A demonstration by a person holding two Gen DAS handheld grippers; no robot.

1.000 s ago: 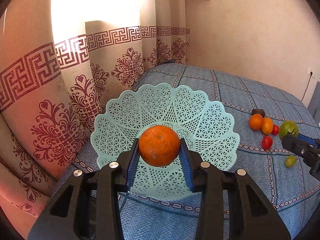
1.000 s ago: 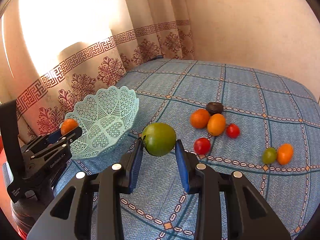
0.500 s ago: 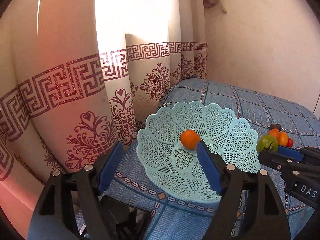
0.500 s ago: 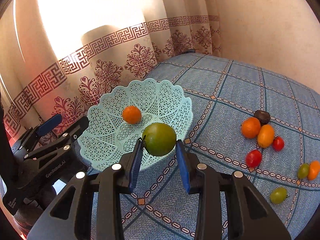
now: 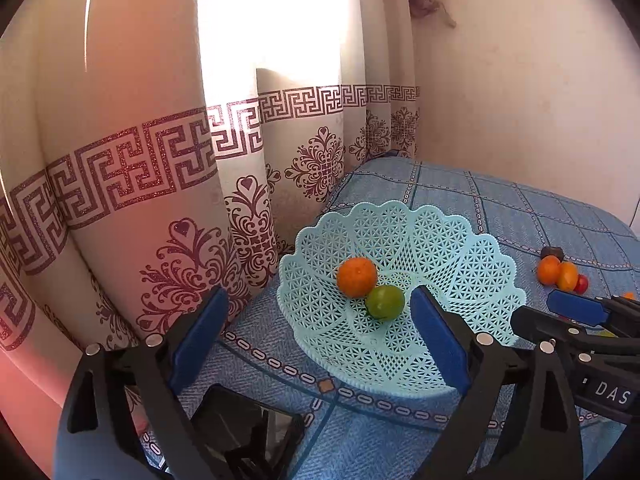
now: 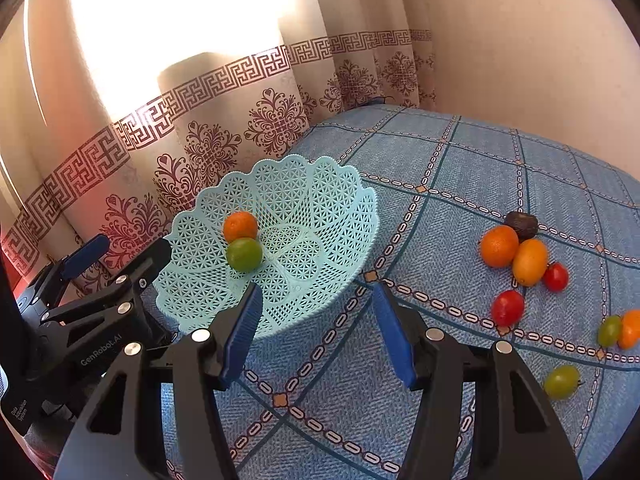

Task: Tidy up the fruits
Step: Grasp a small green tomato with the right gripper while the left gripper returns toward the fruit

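Observation:
A mint lattice basket [image 5: 460, 264] [image 6: 320, 200] stands on the blue checked bedspread near the curtain. In it lie an orange [image 5: 357, 277] [image 6: 240, 226] and a green tomato [image 5: 385, 301] [image 6: 244, 255], touching each other. My left gripper [image 5: 318, 304] [image 6: 128, 250] is open and holds nothing, just short of the basket's near-left rim. My right gripper [image 6: 317, 294] [image 5: 540, 314] is open too, at the basket's front rim. To the right on the spread lie several loose fruits: an orange [image 6: 499, 246], a yellow-orange oval fruit [image 6: 530, 262], a dark fruit [image 6: 521, 224] and red tomatoes [image 6: 507, 307].
Small green tomatoes [image 6: 562, 381] and an orange fruit [image 6: 631, 329] lie at the far right. A patterned curtain [image 5: 160, 200] hangs close behind the basket, and a plain wall [image 6: 540, 60] runs along the back. A dark object [image 5: 240, 432] sits below the left gripper.
Both grippers have opened and pulled back from the basket. The orange, then the green tomato, left the fingers and now rest in the basket.

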